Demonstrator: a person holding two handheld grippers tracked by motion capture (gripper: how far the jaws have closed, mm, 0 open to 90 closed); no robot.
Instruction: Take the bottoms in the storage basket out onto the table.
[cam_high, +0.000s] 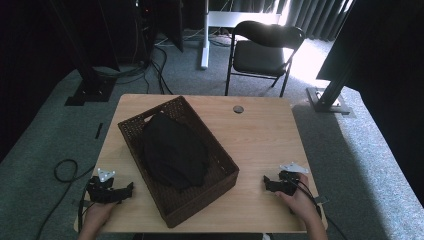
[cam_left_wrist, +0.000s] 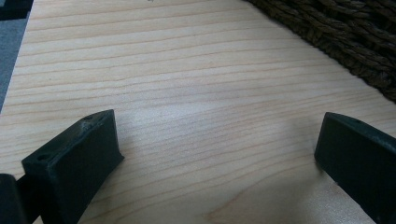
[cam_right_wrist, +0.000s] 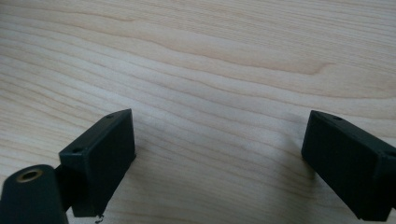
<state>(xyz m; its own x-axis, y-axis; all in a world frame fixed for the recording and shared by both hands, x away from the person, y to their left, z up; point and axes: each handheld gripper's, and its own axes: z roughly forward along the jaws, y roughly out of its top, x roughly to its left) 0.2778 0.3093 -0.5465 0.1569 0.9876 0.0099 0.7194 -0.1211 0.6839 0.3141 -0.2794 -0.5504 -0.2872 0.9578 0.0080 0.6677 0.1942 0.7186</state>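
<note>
On the wooden table (cam_high: 260, 135) I see a dark woven basket (cam_high: 200, 200) set at an angle left of centre, with a black cloth (cam_high: 174, 150) heaped inside it. My left gripper (cam_high: 131, 187) sits near the table's front left corner, just beside the basket's long side, pointing toward it; from the left gripper view its jaws stand wide apart over bare wood, with the basket's weave (cam_left_wrist: 345, 42) at the upper right. My right gripper (cam_high: 265, 182) rests near the front right edge, held in the right hand (cam_high: 299, 199), well apart from the basket, its jaws likewise spread wide with nothing between them. Beyond the table, a black folding chair (cam_high: 261, 50) stands on grey carpet.
</note>
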